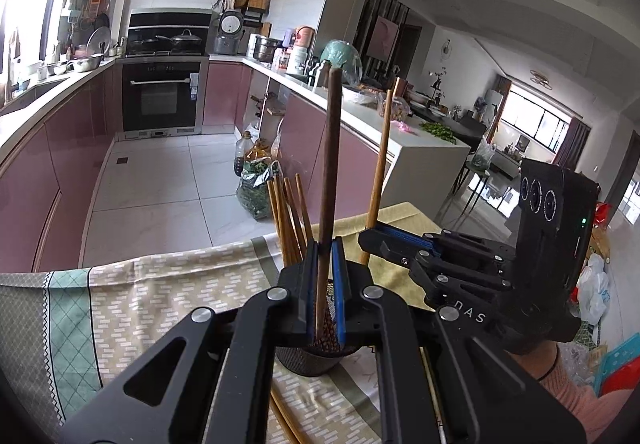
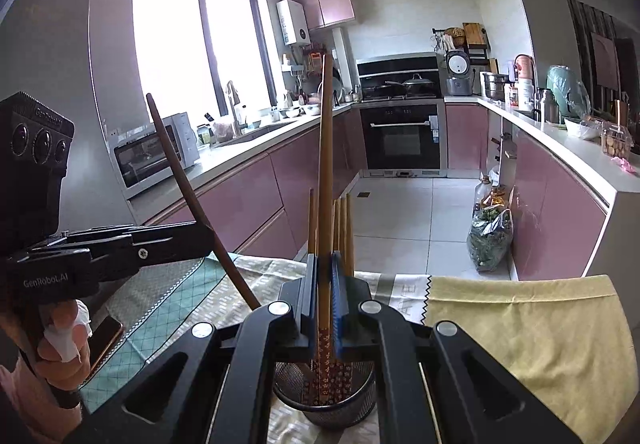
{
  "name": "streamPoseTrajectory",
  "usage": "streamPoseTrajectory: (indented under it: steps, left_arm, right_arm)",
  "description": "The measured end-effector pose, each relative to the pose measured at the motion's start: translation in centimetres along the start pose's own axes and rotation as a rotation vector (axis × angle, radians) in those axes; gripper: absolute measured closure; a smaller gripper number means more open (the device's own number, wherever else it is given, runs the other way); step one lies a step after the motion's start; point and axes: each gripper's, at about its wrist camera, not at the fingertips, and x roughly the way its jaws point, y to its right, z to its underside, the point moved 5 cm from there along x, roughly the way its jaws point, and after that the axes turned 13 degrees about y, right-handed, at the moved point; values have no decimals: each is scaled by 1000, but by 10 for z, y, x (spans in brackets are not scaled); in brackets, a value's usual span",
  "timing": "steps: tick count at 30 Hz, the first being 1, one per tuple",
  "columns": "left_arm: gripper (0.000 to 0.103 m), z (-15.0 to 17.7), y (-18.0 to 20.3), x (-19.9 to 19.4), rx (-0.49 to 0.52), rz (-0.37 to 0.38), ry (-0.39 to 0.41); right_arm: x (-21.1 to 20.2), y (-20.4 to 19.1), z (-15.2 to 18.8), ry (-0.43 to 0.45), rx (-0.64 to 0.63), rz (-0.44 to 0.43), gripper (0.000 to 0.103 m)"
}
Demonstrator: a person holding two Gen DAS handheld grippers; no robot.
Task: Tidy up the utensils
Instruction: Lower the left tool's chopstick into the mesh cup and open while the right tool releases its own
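Dark brown wood, a single long chopstick point(image 1: 328, 179), stands upright in my left gripper point(image 1: 325, 284), whose blue-padded jaws are pinched tight on its lower shaft. My right gripper point(image 2: 323, 296) is likewise clamped on a pale bamboo chopstick with a patterned red-brown foot point(image 2: 325, 179). Both sticks hang over the round black wire-mesh holder point(image 2: 326, 408) on the patterned tablecloth point(image 1: 160, 296), where several more bamboo chopsticks point(image 2: 342, 228) already stand; a few others lie loose on the cloth point(image 1: 286, 418).

I judge these sticks light, stiff and smooth, prone to swivelling between the pads, so a grip low on the shaft, near the decorated end, should keep them from tipping as they go in.

Readable writing: "GenRobot.AI" on the left gripper's body in my right camera.
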Motion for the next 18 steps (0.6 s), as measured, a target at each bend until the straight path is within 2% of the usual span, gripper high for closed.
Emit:
streamPoseTrajectory:
  steps: [10, 18]
  left_arm:
    - [96, 36, -14, 38, 21, 12, -159]
    - [96, 44, -27, 61, 11, -10, -200]
  right_arm:
    - [13, 0, 31, -131, -9, 12, 97]
    - [24, 4, 43, -183, -2, 21, 97]
